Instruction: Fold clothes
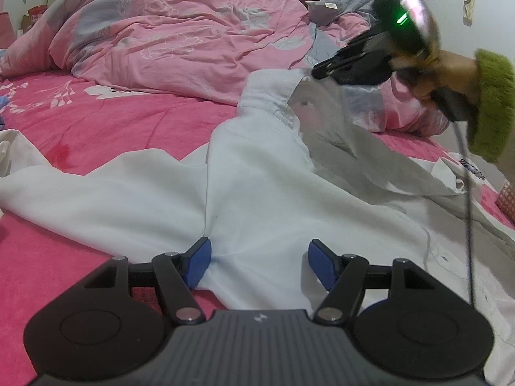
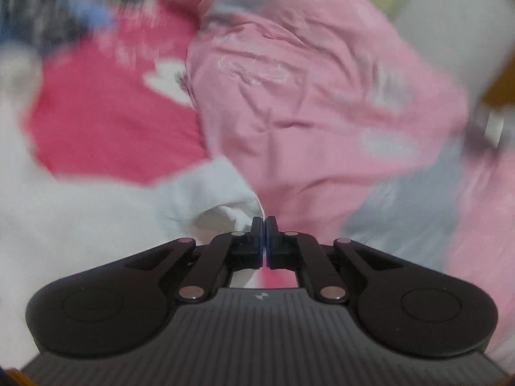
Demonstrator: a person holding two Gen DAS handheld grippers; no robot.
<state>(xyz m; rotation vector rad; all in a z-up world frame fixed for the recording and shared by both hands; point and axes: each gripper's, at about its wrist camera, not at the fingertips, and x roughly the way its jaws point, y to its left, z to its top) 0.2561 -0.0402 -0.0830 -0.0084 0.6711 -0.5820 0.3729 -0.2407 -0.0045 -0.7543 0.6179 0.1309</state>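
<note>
A white button shirt (image 1: 257, 193) lies spread on the hot-pink bed sheet (image 1: 112, 128). In the left wrist view my left gripper (image 1: 260, 262) stands open low over the shirt's near edge, with cloth lying between its blue pads (image 1: 199, 263) but not pinched. To the upper right, my right gripper (image 1: 317, 70), held by a hand in a green fuzzy sleeve (image 1: 489, 106), is shut on the shirt's collar-side edge and lifts that flap off the bed. The right wrist view is motion-blurred. It shows my right gripper (image 2: 264, 222) with jaws together and a sliver of white shirt (image 2: 225, 193) caught at the tips.
A crumpled pale-pink floral duvet (image 1: 161, 32) is heaped across the back of the bed, with a grey pillow (image 1: 334, 6) behind it. Another white cloth (image 1: 9, 148) lies at the left edge. A black cable (image 1: 468, 209) hangs from the right gripper over the shirt.
</note>
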